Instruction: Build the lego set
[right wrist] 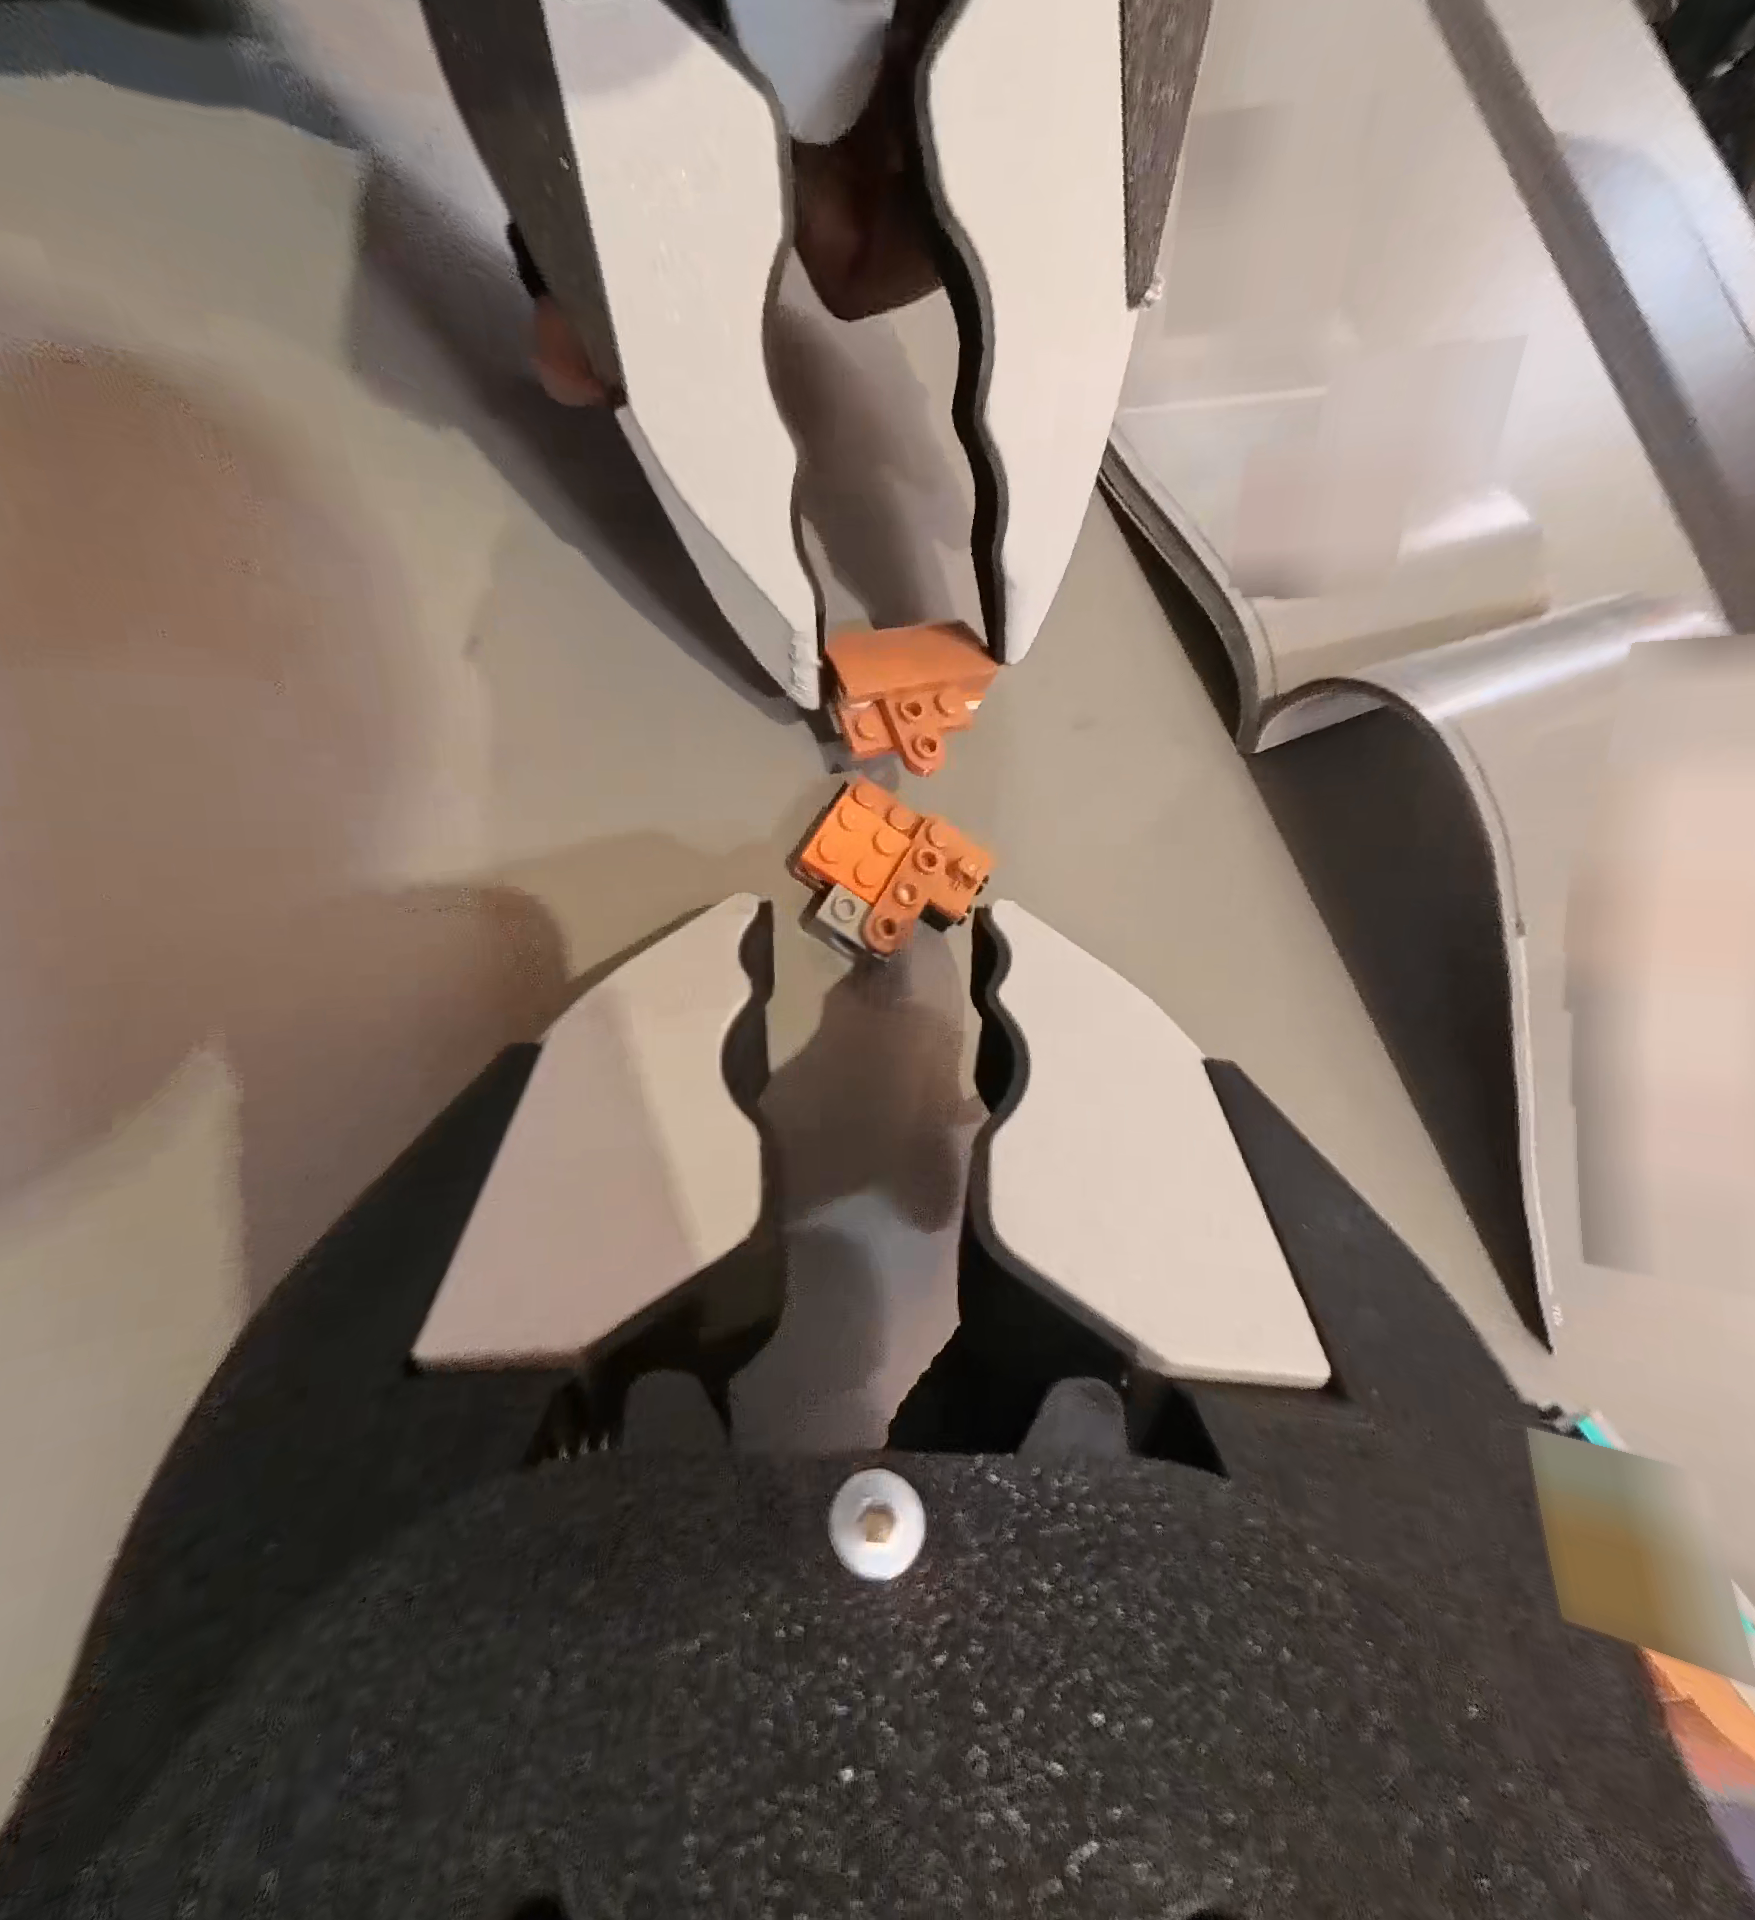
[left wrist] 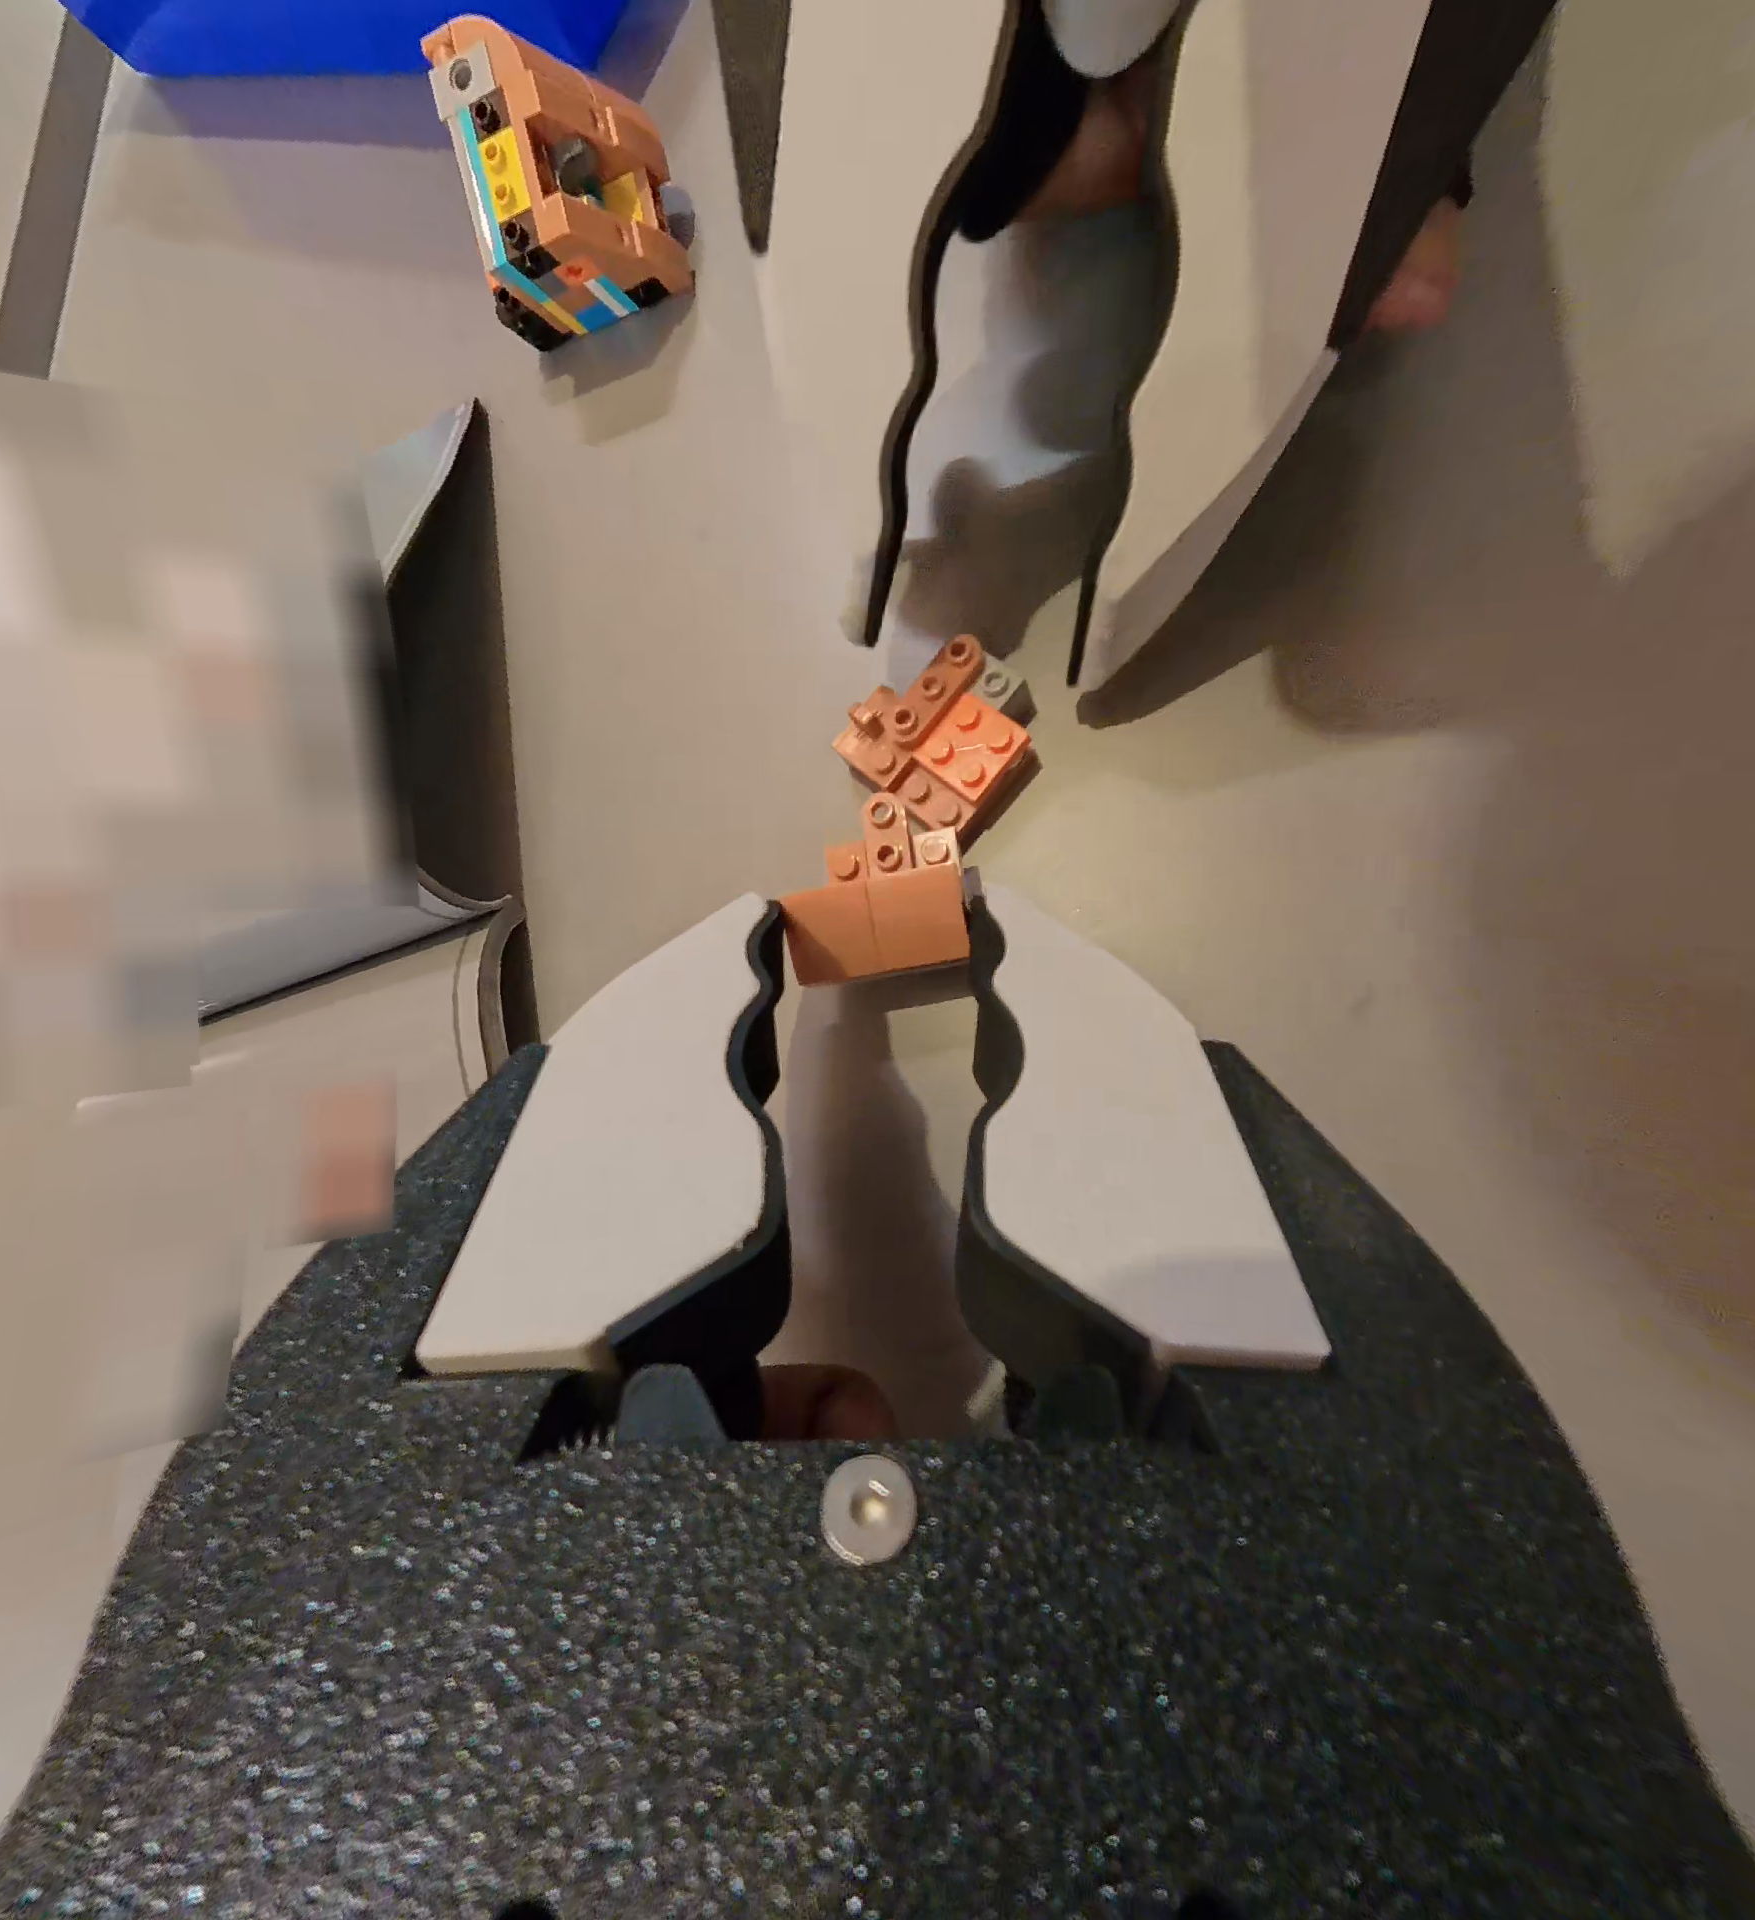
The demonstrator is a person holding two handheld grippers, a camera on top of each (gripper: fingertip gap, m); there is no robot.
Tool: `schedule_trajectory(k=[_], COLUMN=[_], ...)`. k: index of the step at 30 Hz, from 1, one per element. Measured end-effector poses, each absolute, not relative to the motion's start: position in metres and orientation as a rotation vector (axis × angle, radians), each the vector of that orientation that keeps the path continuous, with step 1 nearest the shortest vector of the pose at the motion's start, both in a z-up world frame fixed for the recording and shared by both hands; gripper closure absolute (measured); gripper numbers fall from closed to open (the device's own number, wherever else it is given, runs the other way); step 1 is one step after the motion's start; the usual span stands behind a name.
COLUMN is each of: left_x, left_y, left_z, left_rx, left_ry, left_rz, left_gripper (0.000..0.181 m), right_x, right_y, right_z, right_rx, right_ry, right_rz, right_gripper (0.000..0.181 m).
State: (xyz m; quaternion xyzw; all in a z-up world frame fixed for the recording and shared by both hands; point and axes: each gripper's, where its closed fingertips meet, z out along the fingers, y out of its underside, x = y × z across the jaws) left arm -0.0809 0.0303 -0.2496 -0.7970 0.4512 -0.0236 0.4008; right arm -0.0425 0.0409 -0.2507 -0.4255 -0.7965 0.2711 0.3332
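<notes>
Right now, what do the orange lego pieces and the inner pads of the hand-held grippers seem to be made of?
Orange lego pieces: likely hard moulded plastic, smooth with a slight sheen, crisp studs. Inner pads: probably black rubber or foam, matte, with a wavy edge; the exact material is unclear.

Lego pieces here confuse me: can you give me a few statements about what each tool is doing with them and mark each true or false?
1. The left tool is clamped on a small brown lego piece. True.
2. The right tool is gripping the orange lego cluster. False: its fingers stand apart on either side of the cluster's near end, which lies on the table.
3. The two small lego pieces are already joined. False: a gap shows between them in the right wrist view.
4. A bigger, multicoloured lego build lies on the table farther off. True.
5. An open booklet lies beside the work area. True.
</notes>
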Motion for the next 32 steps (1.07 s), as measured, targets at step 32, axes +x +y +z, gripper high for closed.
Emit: schedule_trajectory(k=[32], left_x=[-0.052], left_y=[0.023], left_z=[-0.255], left_rx=[-2.003], left_ry=[1.282], left_rz=[-0.137], left_gripper=[0.147], right_x=[-0.028], right_y=[0.035], right_z=[-0.256], right_rx=[-0.547], right_ry=[-2.514], right_rz=[1.016], right_gripper=[0.161])
